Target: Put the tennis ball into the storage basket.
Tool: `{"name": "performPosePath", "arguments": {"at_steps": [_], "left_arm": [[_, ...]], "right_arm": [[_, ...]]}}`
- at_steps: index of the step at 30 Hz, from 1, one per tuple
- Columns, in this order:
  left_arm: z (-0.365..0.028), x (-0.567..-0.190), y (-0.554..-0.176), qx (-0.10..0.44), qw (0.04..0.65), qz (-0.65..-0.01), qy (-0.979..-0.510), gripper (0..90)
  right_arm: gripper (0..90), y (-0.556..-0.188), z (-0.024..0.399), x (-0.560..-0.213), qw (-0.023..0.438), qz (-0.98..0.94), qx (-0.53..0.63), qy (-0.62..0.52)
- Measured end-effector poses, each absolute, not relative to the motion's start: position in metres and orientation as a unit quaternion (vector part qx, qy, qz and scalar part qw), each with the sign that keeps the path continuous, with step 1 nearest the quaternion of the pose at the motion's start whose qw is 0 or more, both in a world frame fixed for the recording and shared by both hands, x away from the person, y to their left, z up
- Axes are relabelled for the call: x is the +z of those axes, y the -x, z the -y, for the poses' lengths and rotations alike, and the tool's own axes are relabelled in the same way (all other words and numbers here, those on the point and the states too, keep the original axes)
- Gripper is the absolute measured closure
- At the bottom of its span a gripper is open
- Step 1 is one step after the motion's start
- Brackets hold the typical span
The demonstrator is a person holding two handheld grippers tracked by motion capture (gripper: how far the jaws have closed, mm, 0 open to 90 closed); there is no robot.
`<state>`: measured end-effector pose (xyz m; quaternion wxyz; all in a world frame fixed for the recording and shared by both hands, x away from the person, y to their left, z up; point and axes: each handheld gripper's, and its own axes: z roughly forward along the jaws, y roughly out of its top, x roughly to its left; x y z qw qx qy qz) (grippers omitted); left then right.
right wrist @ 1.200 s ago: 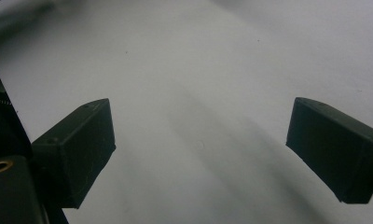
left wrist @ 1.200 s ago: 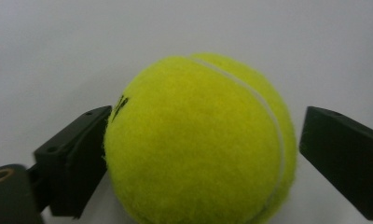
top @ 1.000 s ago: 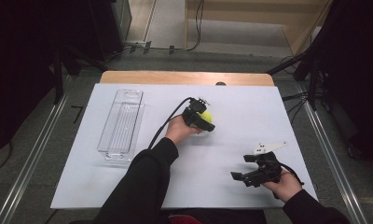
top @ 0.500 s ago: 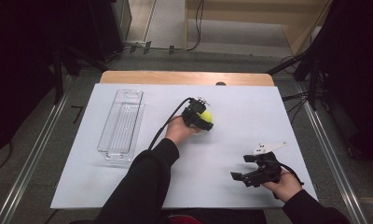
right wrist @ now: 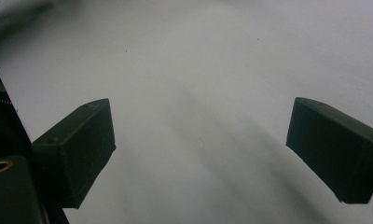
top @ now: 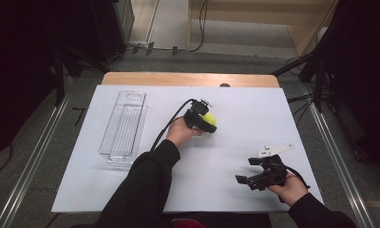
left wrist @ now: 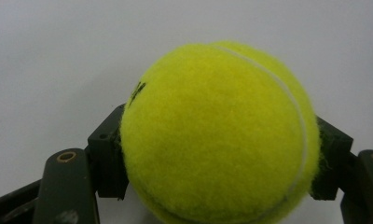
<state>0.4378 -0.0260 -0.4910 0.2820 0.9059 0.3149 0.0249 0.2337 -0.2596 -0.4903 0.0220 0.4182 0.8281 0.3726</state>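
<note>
- The ball point(left wrist: 219, 135) sits between the left gripper's point(top: 203, 122) jaws, which have just been closing and now pinch it from both sides; in the left gripper view the black pads dent into the felt at its widest part.
- It rests on the white mat point(top: 245, 109), ahead of the left hand point(top: 181, 133), which lies low behind the gripper.
- Judging by that, the step in hand is securing the ball for a lift, and the grip looks centred, so there is no need to re-seat it.
- Keep the squeeze steady: felt is grippy but the ball is round and springy, so a slack hold could let it pop forward out of the jaws.
- Lift straight up off the mat before any sideways move, so the ball does not drag or roll against the pads.
- Keep the wrist level during the carry; tipping the jaws down would put the ball's weight on the pad edges.
- The clear tray point(top: 123, 124) lies well off to the left of this gripper, long side running away from the person; if that is the goal, approach from above its rim, not across it.
- Mind the cable point(top: 171, 124) trailing back from the gripper past the sleeve.
- The right gripper point(top: 254, 172) rests near the person, well apart from the ball, jaws spread with nothing between them, over bare mat; it may stay parked.
</note>
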Motion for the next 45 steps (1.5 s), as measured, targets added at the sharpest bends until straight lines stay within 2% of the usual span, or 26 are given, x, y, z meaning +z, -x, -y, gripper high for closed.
{"name": "performPosePath", "arguments": {"at_steps": [22,45], "left_arm": [[0.005,-0.468,-0.422,-0.029,0.309,-0.320,-0.895,26.8],[-0.010,-0.454,-0.408,-0.044,0.319,-0.316,-0.892,26.8]], "right_arm": [[6.0,-0.233,0.260,-0.491,0.019,-0.828,0.370,-0.421],[6.0,-0.233,0.259,-0.490,0.019,-0.828,0.375,-0.417]]}}
